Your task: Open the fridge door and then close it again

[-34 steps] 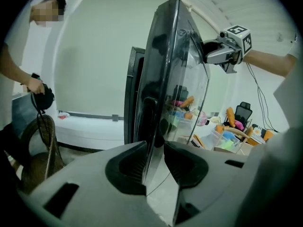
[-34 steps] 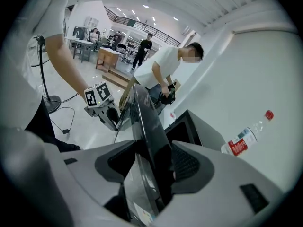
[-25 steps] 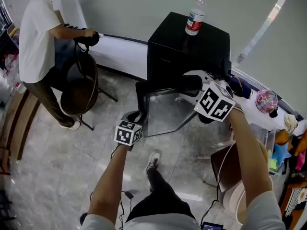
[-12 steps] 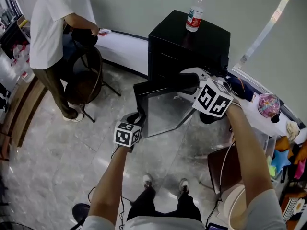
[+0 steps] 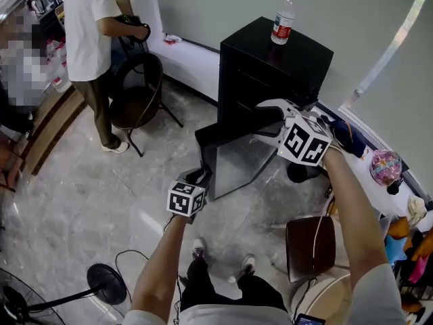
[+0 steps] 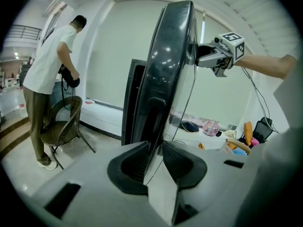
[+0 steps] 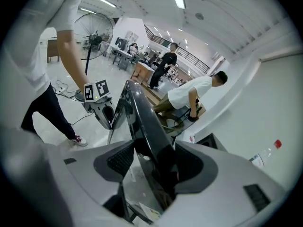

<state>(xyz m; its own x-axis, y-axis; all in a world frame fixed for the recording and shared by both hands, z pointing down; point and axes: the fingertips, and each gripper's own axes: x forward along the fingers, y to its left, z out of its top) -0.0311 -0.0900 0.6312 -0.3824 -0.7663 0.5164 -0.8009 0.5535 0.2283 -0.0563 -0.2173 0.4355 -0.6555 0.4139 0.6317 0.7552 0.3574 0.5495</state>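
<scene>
Fridge door (image 5: 237,156) is hanging partly open, angled away from the front of the black fridge (image 5: 274,73). That fridge is standing by the wall with a water bottle (image 5: 283,19) upright on its top.

2 tools are holding the door. The left tool (image 6: 154,148) is gripping the door's lower free corner near the floor. Its jaws are standing narrow, have just been closing a little, and are pressing on the thin edge running between them. The right tool (image 7: 154,148) is clamping the door's thick top edge. Its jaws are standing wide, have just been opening slightly, and the dark rim is filling the gap between them.

Well apart, a person in a white shirt (image 5: 91,19) is bending over a chair (image 5: 139,93), and a fan (image 5: 105,283) is lying on the floor.
</scene>
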